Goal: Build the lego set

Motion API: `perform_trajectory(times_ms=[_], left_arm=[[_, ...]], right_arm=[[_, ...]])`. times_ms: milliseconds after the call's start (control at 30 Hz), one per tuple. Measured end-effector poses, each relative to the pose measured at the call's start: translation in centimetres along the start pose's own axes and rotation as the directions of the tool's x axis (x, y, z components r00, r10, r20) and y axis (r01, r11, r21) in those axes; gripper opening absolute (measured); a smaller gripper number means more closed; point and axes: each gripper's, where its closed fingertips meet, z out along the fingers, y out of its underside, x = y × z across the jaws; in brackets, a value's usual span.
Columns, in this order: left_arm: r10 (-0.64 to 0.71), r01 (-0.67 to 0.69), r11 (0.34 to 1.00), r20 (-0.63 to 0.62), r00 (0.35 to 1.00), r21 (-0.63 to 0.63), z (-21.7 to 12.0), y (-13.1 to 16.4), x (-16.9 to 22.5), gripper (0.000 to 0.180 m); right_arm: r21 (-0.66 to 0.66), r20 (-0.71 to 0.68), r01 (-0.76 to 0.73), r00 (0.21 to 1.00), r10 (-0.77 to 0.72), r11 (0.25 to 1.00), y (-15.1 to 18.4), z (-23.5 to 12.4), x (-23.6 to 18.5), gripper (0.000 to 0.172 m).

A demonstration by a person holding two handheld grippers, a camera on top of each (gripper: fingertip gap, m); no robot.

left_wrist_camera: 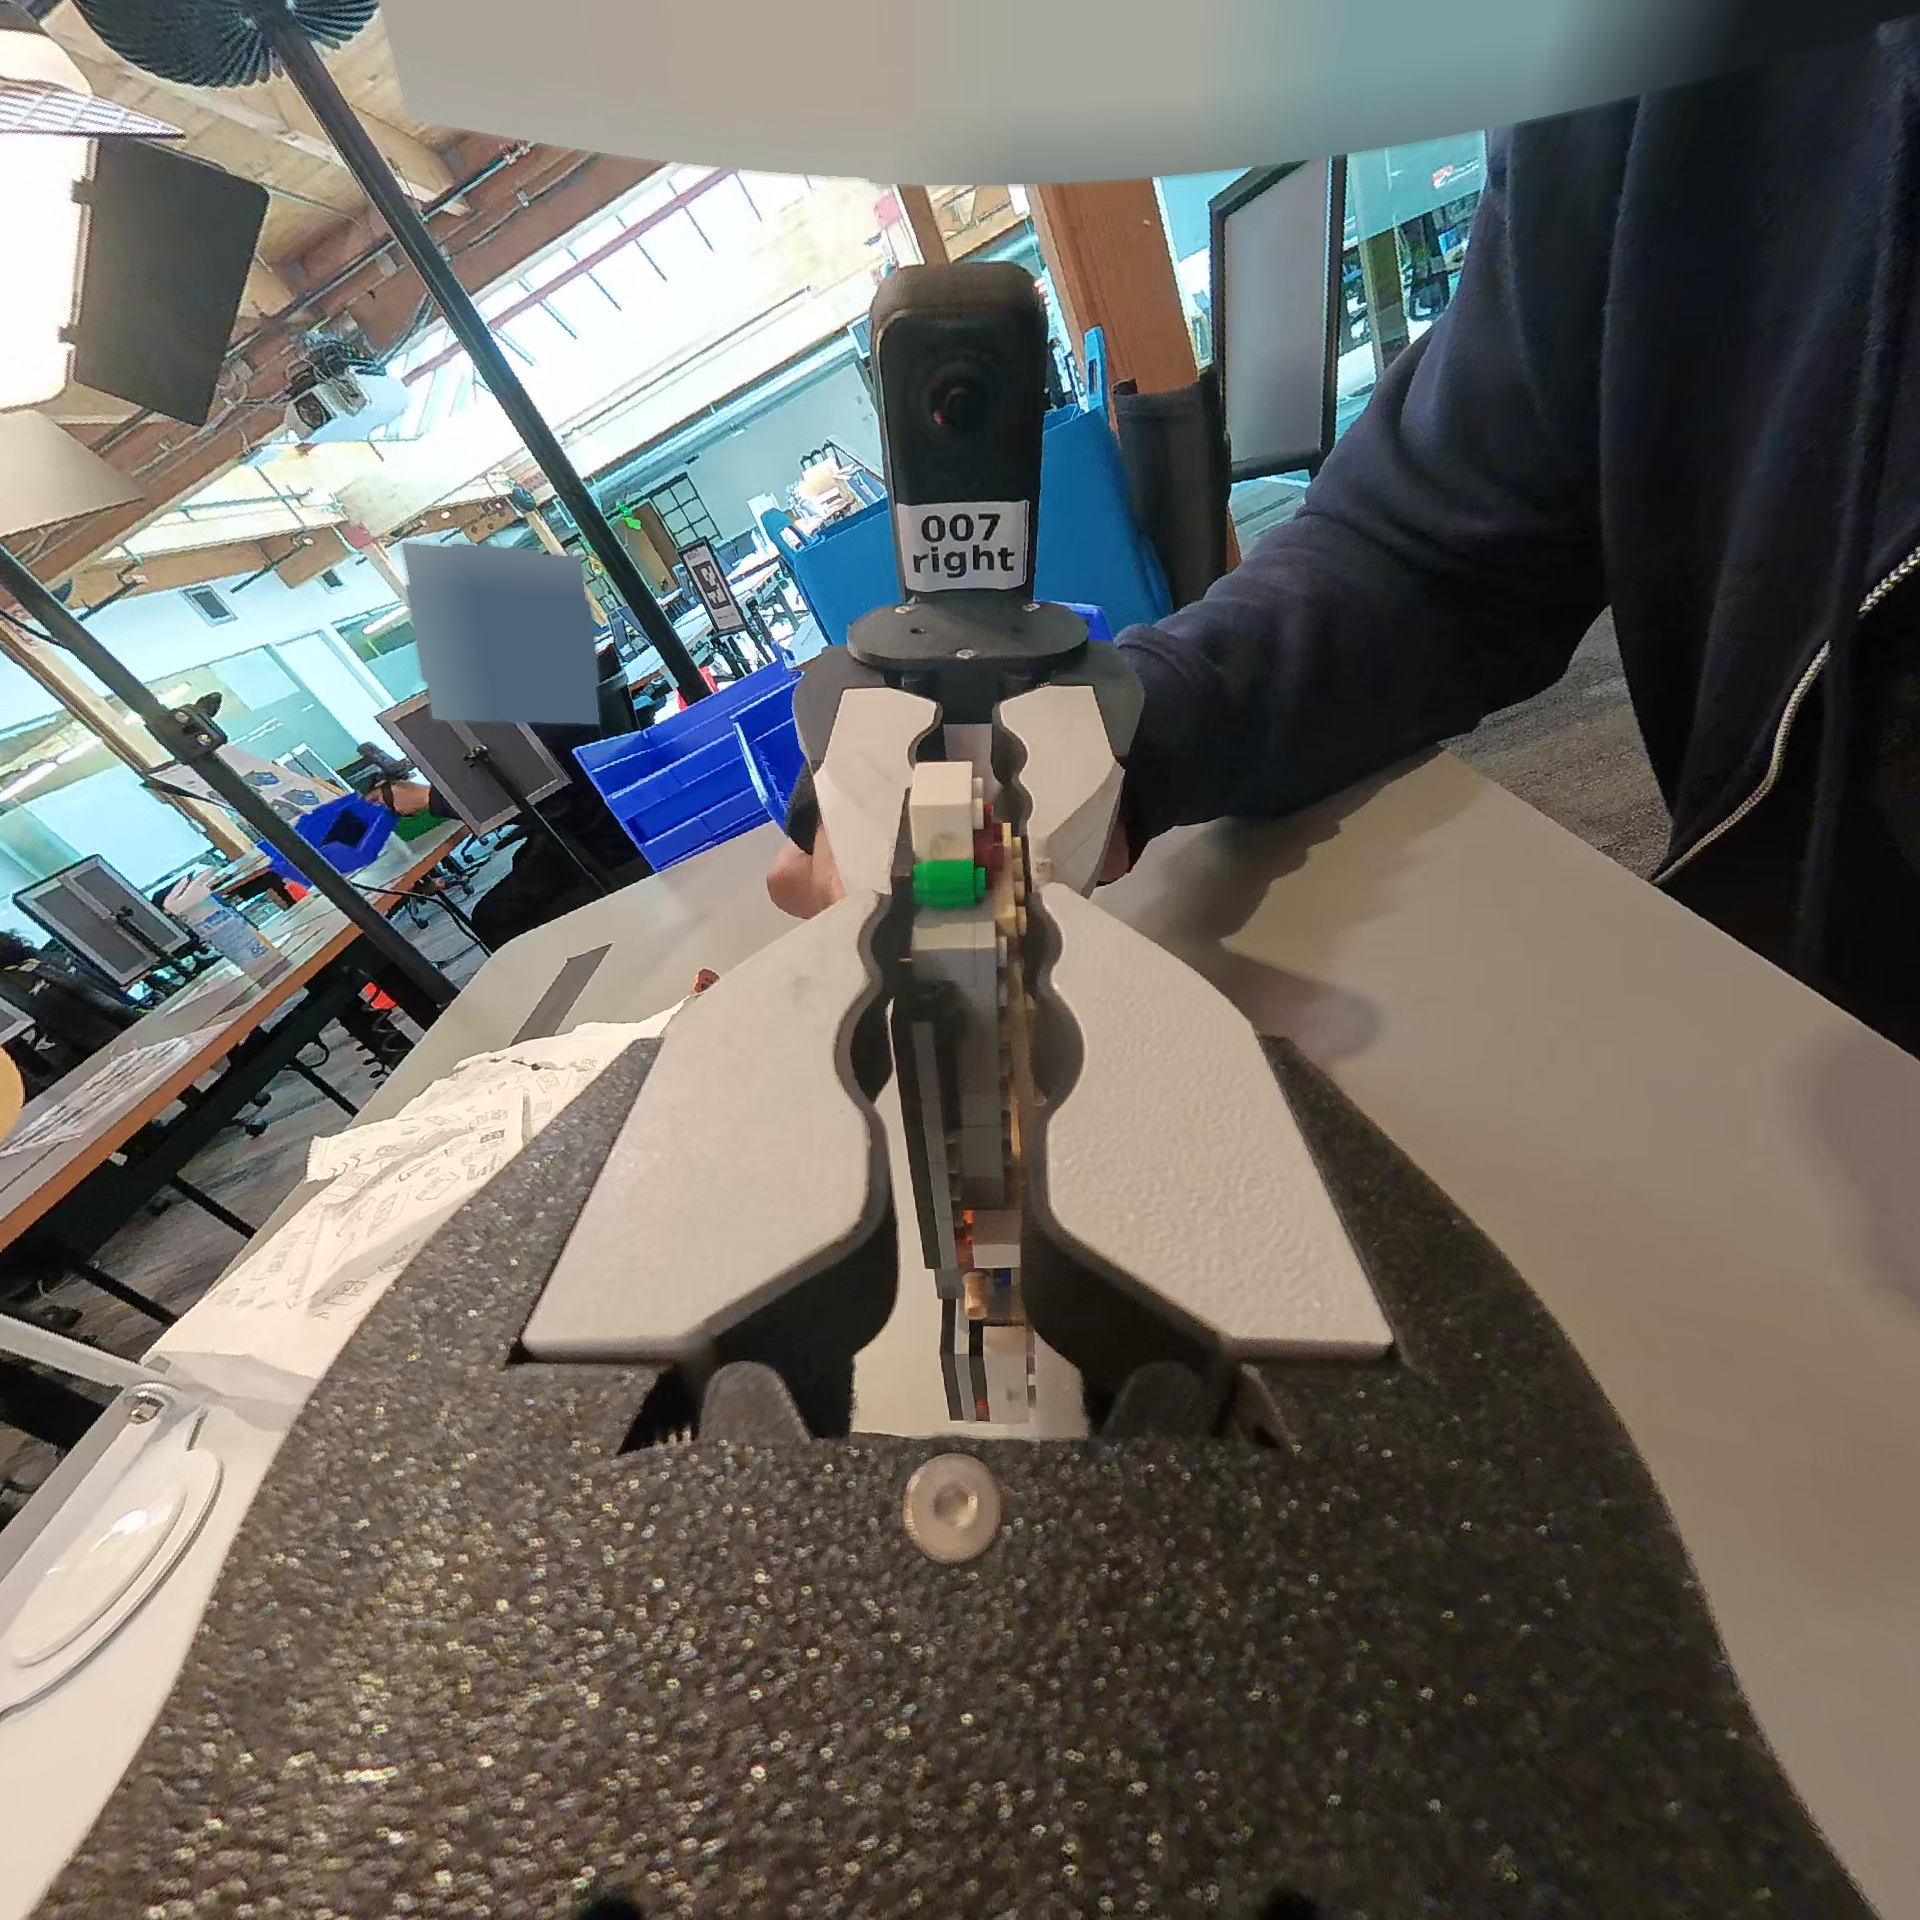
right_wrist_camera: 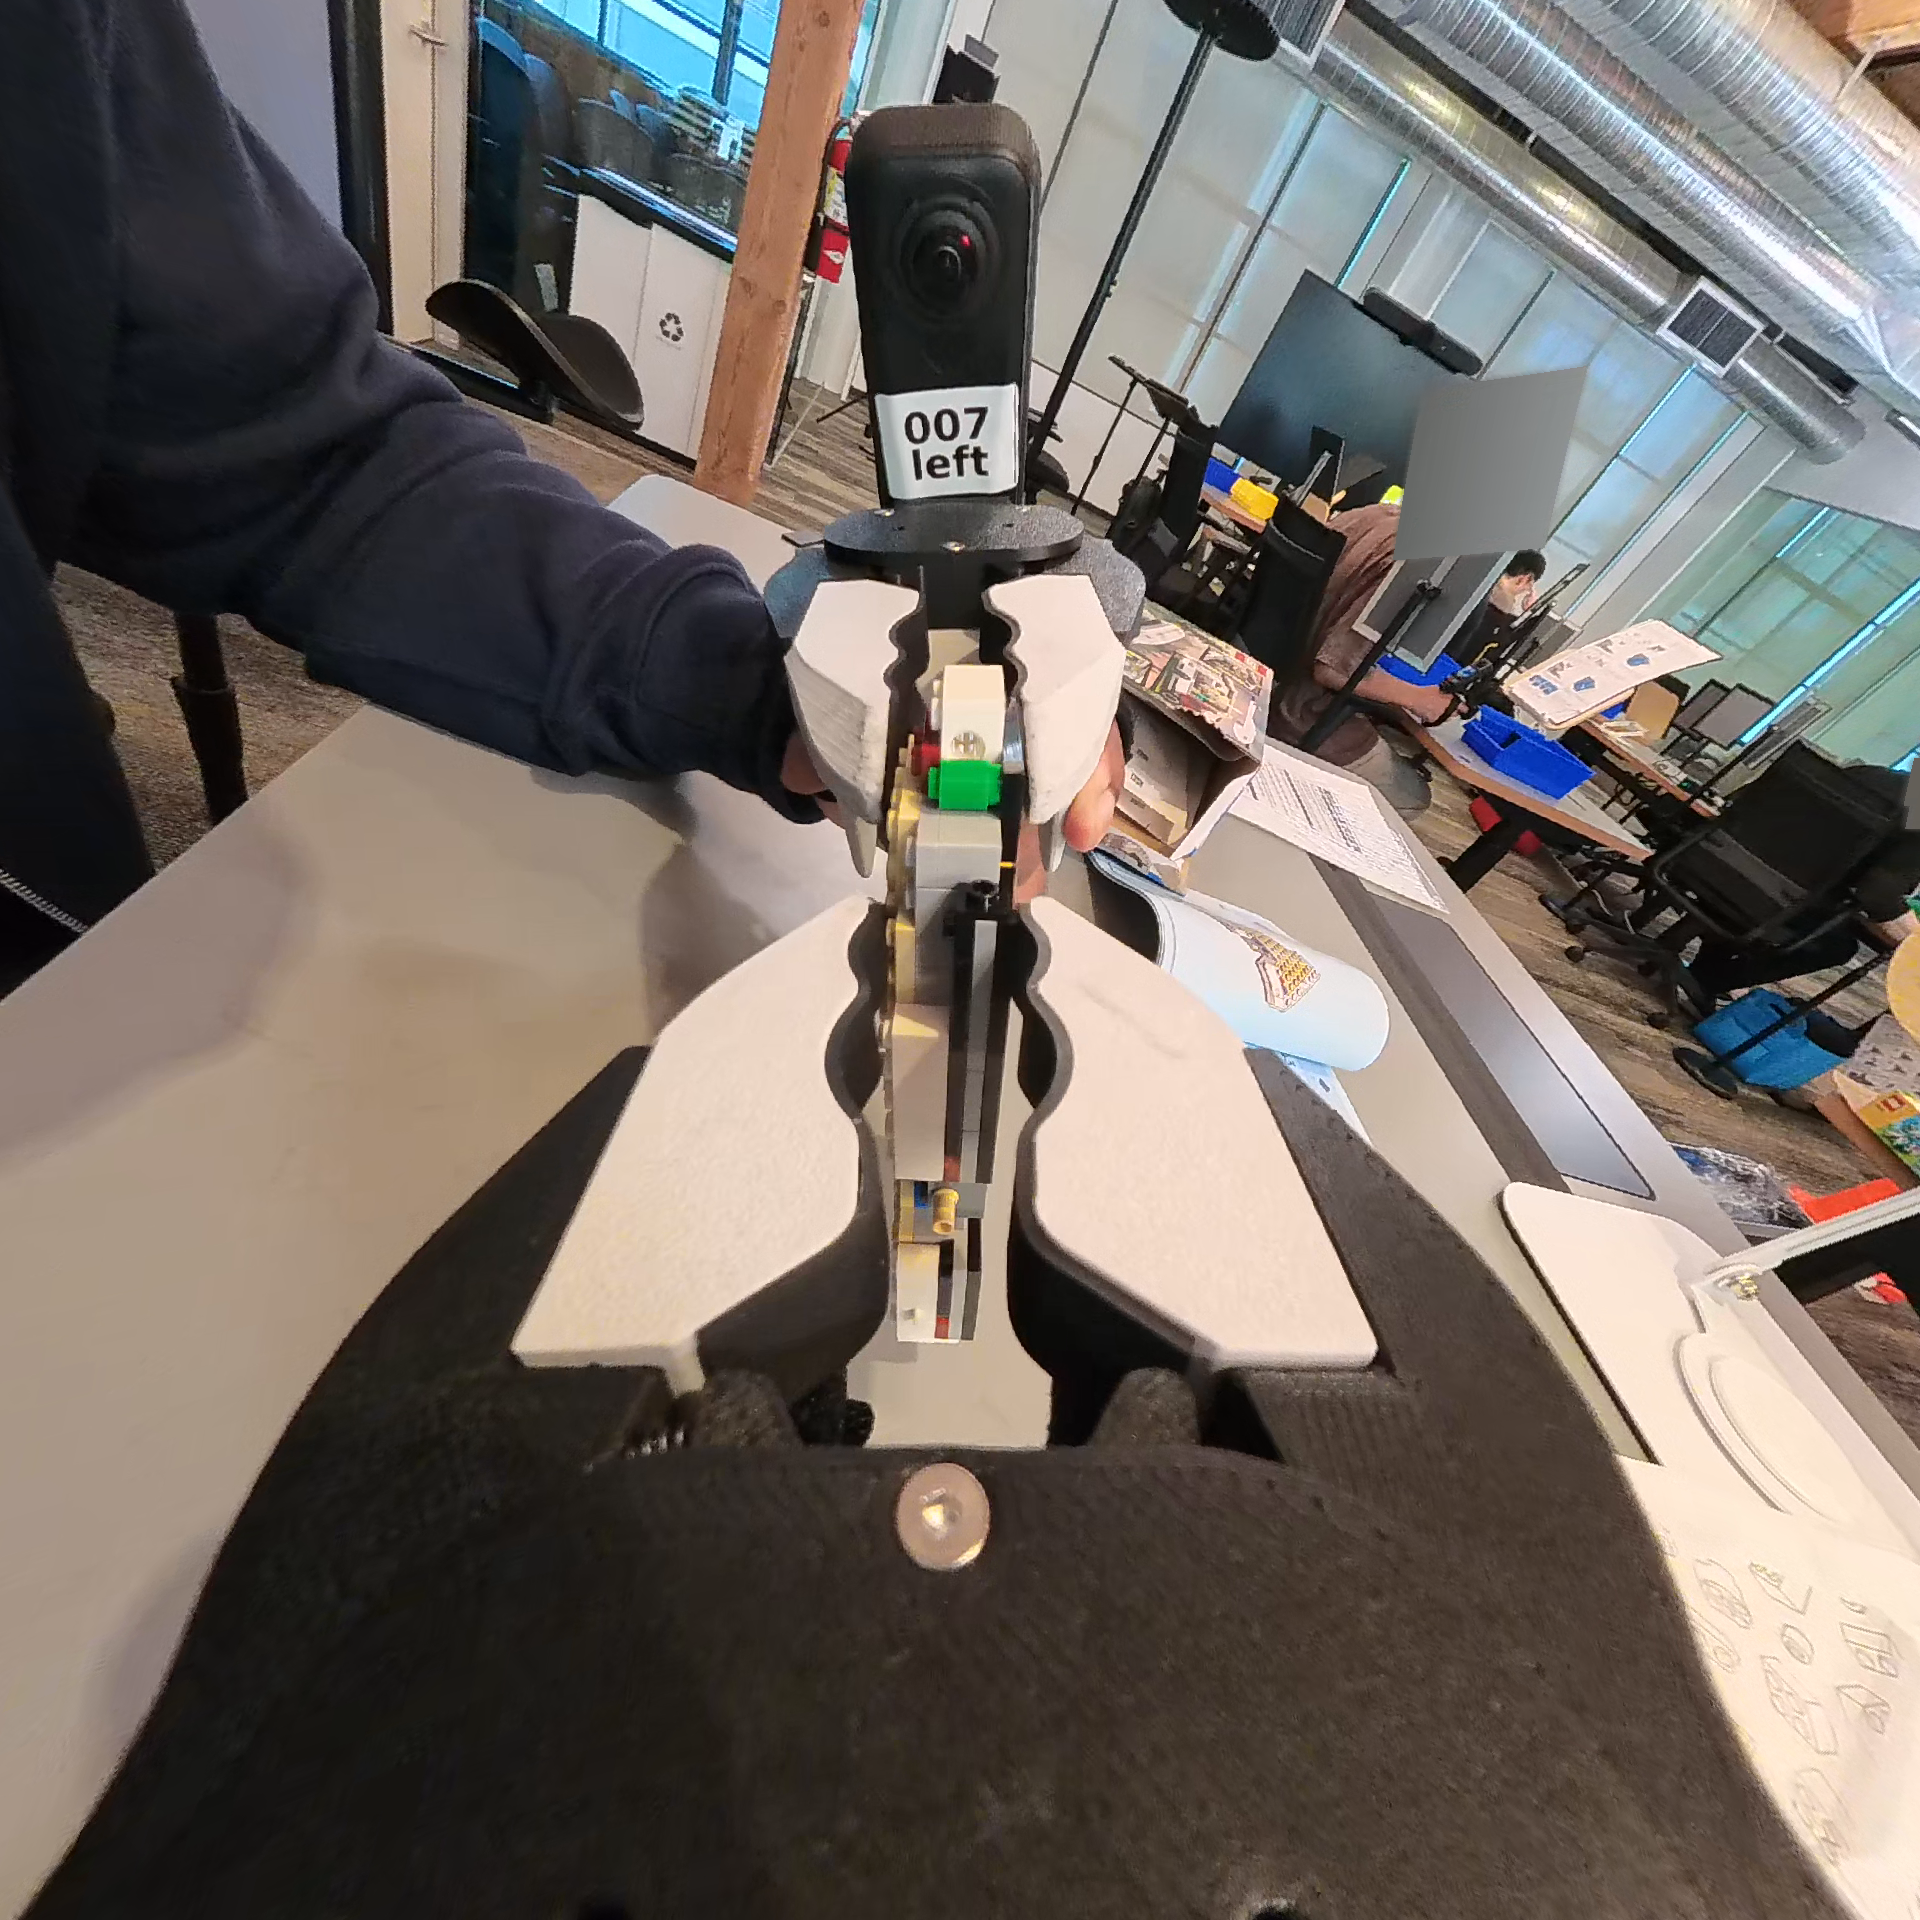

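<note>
Grey, tan and black brick model [left_wrist_camera: 961, 1049] sits dead centre of both frames, clamped from opposite ends above the grey table [left_wrist_camera: 1558, 1039]. Left gripper [left_wrist_camera: 961, 997] pinches narrow on one end, right gripper [right_wrist_camera: 940, 987] narrow on the other, tips almost meeting. Green brick [right_wrist_camera: 964, 784] shows mid-frame between them. Booklet [right_wrist_camera: 1278, 977] lies right of centre in the right view, crumpled paper [left_wrist_camera: 416, 1164] left in the left view.
</note>
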Motion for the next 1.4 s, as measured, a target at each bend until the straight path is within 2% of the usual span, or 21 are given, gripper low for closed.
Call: perform_trajectory(times_ms=[367,600,767,967,1400], left_arm=[[0.004,-0.004,1.0,-0.002,1.0,-0.003,0.1,0.0,0.1,0.023],[0.117,-0.118,0.993,-0.017,0.993,-0.019,0.3,-0.6,1.1,0.023],[0.191,-0.191,0.981,-0.009,0.982,-0.031,0.3,-1.3,1.4,0.023],[0.273,-0.272,0.958,-0.005,0.962,-0.094,0.4,-0.9,1.6,0.023],[0.215,-0.213,0.975,0.016,0.977,-0.058,0.3,-1.0,1.0,0.023]], right_arm=[[0.003,0.022,-0.01,1.0,0.009,1.0,0.0,-0.1,-0.1,0.022],[0.033,0.028,0.089,0.996,-0.09,0.995,-0.6,-0.3,-1.0,0.023],[0.049,0.044,0.108,0.993,-0.11,0.993,-1.1,-0.7,-1.3,0.03],[0.029,0.011,0.166,0.986,-0.166,0.986,-1.3,-0.8,-1.1,0.033],[0.005,-0.033,0.176,0.984,-0.175,0.984,-0.9,-0.7,-0.5,0.029]])
